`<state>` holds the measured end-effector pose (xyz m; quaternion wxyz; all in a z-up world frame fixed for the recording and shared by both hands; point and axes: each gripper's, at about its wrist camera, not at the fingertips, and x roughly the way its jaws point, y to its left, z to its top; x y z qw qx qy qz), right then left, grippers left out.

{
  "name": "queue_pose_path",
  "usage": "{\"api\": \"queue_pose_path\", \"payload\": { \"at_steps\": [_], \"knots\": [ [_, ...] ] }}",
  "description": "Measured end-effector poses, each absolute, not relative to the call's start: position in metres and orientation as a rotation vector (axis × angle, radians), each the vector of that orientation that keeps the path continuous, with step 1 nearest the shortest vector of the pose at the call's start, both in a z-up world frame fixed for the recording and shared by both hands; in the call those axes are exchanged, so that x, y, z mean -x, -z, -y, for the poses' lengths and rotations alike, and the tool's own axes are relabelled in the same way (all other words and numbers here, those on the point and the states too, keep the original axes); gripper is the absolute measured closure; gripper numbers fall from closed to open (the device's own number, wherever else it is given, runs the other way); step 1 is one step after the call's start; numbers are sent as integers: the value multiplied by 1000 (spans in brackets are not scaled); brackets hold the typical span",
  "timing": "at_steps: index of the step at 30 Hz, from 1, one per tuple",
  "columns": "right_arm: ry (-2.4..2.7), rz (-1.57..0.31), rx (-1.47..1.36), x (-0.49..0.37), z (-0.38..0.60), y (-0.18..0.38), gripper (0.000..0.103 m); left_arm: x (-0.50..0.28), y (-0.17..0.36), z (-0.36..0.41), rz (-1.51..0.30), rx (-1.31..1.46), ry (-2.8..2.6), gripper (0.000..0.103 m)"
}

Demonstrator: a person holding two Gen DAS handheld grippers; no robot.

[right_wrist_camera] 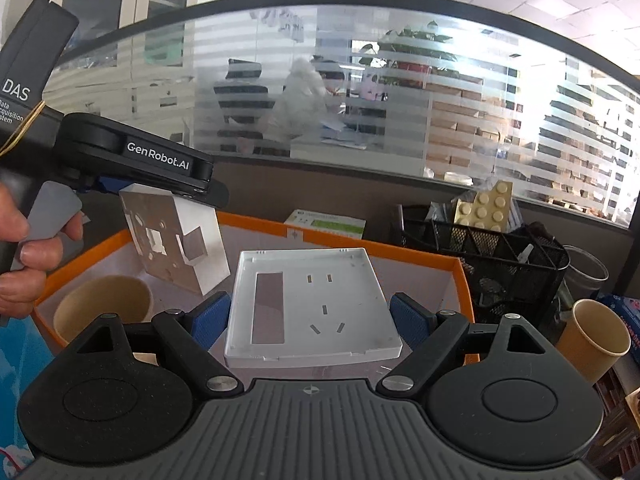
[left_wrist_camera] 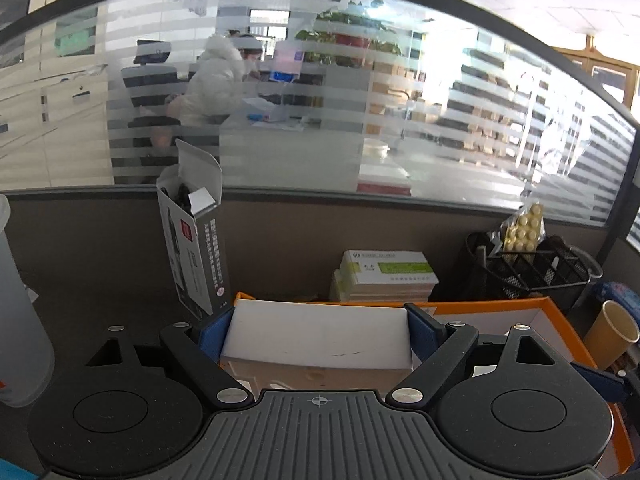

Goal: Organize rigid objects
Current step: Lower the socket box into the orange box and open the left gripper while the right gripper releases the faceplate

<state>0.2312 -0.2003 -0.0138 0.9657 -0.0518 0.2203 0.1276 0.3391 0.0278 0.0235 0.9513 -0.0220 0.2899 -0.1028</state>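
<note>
I am holding one piece in each set of fingers over the orange-rimmed tray (right_wrist_camera: 420,254), and I judge the step in hand to be setting both down inside it. In the right wrist view my right gripper (right_wrist_camera: 310,320) is clamping a white plastic socket faceplate (right_wrist_camera: 308,304) by its two side edges, lower centre of the frame, held almost flat with its hollow back up: thin moulded walls, small pin slots, one long rectangular cut-out. At upper left of that view my left gripper (right_wrist_camera: 176,196) is gripping a white block-like housing (right_wrist_camera: 176,240), tilted over the tray, its brownish underside punched with holes. In the left wrist view the same housing (left_wrist_camera: 316,340) is filling the gap between the blue pads (left_wrist_camera: 210,338), smooth and matt on top. To do this well I am thinking of lowering each piece level, keeping the squeeze on the rigid edges, steering clear of the paper cup (right_wrist_camera: 104,308) at lower left, and releasing only once each piece is resting on the tray floor. A black mesh organiser (right_wrist_camera: 480,256) is standing behind the tray at right.
</note>
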Motion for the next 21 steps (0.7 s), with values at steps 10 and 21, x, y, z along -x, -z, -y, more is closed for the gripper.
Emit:
{"api": "queue_pose_path", "payload": {
  "at_steps": [10,21],
  "knots": [
    [-249,-475,139,-240,194,20,18,-347,-13,-19,-637,-4,202,15],
    [-241,-488,147,-237,196,19,19,-356,-8,-3,-704,-101,201,15]
  ]
}}
